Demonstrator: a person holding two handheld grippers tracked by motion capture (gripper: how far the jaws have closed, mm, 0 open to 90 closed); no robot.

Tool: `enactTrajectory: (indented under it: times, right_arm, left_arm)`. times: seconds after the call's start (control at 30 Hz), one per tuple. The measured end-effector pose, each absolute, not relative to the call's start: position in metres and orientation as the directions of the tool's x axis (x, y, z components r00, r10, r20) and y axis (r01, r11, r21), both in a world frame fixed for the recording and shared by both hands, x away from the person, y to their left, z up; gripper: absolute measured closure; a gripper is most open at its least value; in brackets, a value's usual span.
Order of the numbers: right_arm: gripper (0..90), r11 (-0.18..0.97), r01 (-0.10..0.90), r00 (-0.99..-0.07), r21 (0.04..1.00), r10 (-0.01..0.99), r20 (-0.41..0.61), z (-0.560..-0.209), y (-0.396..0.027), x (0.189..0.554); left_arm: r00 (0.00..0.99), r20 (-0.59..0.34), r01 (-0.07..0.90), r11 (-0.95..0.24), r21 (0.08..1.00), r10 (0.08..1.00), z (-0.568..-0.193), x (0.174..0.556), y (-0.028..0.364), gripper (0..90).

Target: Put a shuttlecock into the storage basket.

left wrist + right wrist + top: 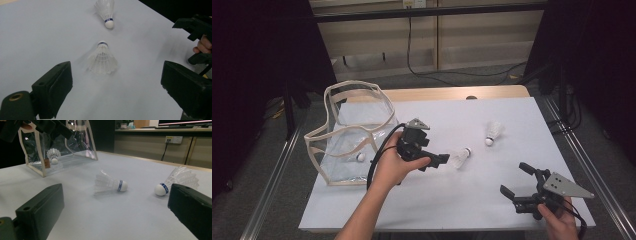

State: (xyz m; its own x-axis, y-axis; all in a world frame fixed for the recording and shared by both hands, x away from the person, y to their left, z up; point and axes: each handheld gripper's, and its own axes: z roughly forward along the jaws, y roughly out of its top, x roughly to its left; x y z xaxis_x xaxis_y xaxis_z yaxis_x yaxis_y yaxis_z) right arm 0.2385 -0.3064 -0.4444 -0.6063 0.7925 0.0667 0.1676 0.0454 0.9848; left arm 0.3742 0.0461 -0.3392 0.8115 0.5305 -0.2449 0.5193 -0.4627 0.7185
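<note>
A shuttlecock (460, 158) is seen lying on its side on the white bench (452, 200), well right of the clear bag (349, 135). A second shuttlecock (493, 132) lies farther from the bag; a third (360, 157) rests inside it. The left gripper (438, 161) is held just beside the first shuttlecock — jaws spread wide, nothing gripped. The right gripper (516, 180) is held farthest from the bag — jaws likewise wide apart and empty.
</note>
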Motion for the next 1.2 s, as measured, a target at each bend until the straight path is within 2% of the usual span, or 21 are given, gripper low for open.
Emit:
enactTrajectory:
  times: [1.2]
  right_arm:
    - [0.2,0.049,0.167,-0.609,0.985,0.791,0.064,-0.445,-0.306,0.239]
  left_arm:
    - [0.804,-0.237,0.526,-0.466,0.711,0.546,-0.379,0.38,0.027,12.4]
